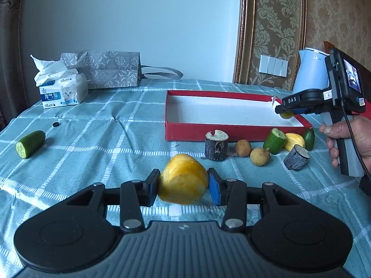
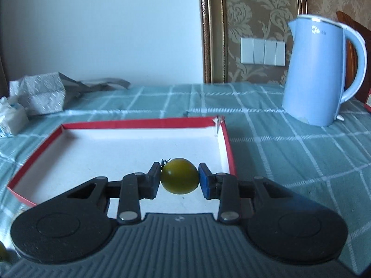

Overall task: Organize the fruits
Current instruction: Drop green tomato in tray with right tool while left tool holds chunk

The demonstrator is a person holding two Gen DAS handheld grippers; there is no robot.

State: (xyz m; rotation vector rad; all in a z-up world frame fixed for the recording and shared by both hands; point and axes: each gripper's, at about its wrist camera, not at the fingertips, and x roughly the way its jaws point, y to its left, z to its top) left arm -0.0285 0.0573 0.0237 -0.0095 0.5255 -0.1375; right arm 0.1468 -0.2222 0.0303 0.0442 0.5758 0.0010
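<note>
Left wrist view
Left gripper (image 1: 183,184): clenched on a yellow fruit piece (image 1: 183,180), both pads pressing its sides, low over the checked tablecloth (image 1: 104,127).
Red tray (image 1: 231,134): beyond the gripper, white floor bare.
Loose pieces: cut stump (image 1: 216,146), two brown fruits (image 1: 243,147), cucumber chunk (image 1: 275,140) and more lie just in front of the tray; another cucumber piece (image 1: 30,144) lies far left.
Right gripper (image 1: 286,113): held by a hand (image 1: 347,136) over the tray's right end, carrying a small green fruit (image 1: 286,115).
Tissue pack (image 1: 62,90): far left.

Right wrist view
Right gripper (image 2: 179,177): grasping the green fruit (image 2: 179,176) between both pads, above the tray (image 2: 228,143) near its right wall.
Kettle (image 2: 320,74): stands right of the tray, apart.
</note>
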